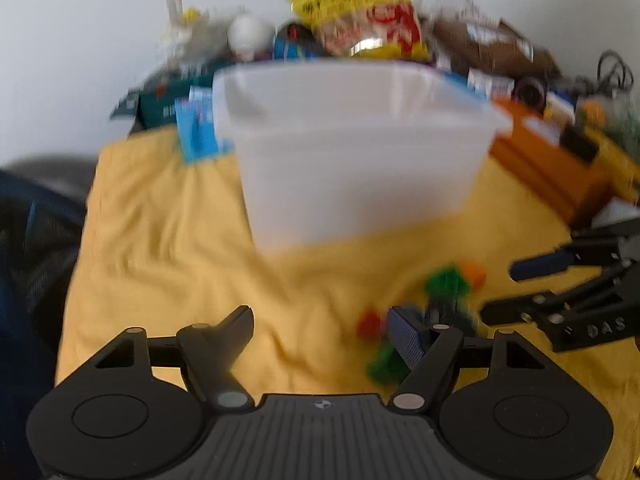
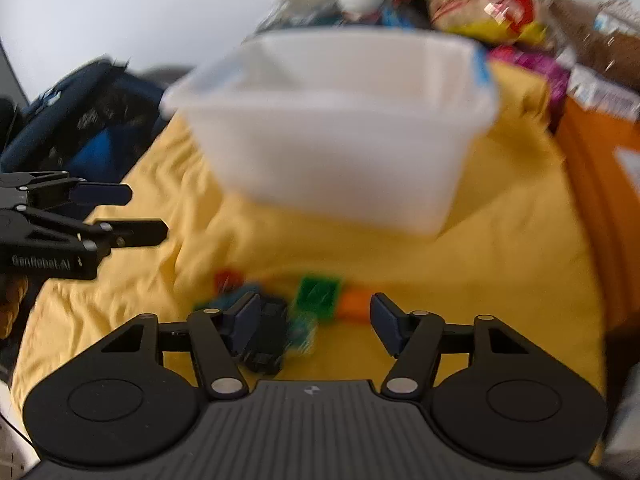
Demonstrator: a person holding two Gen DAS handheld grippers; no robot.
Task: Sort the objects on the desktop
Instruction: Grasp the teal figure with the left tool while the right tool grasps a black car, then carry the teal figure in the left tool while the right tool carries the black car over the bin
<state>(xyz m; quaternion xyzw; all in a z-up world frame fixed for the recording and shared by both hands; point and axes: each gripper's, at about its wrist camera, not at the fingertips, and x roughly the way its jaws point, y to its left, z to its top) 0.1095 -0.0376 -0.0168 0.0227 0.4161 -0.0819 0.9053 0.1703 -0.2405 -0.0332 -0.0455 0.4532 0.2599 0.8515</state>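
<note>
A translucent white plastic bin (image 1: 360, 152) stands on the yellow cloth (image 1: 160, 240); it also shows in the right wrist view (image 2: 332, 128). Small objects lie in a cluster in front of it: a green block (image 2: 318, 292), an orange block (image 2: 354, 302), a red block (image 2: 228, 280), a teal piece (image 2: 300, 332) and a black object (image 2: 268, 336). My right gripper (image 2: 316, 320) is open and empty, low over this cluster. My left gripper (image 1: 320, 328) is open and empty, left of the cluster (image 1: 444, 284). Both views are blurred.
A clutter of packets, with a yellow snack bag (image 1: 360, 12), lines the back. An orange box (image 1: 548, 156) stands at the right. A dark blue bag (image 2: 80, 120) lies off the cloth's left edge.
</note>
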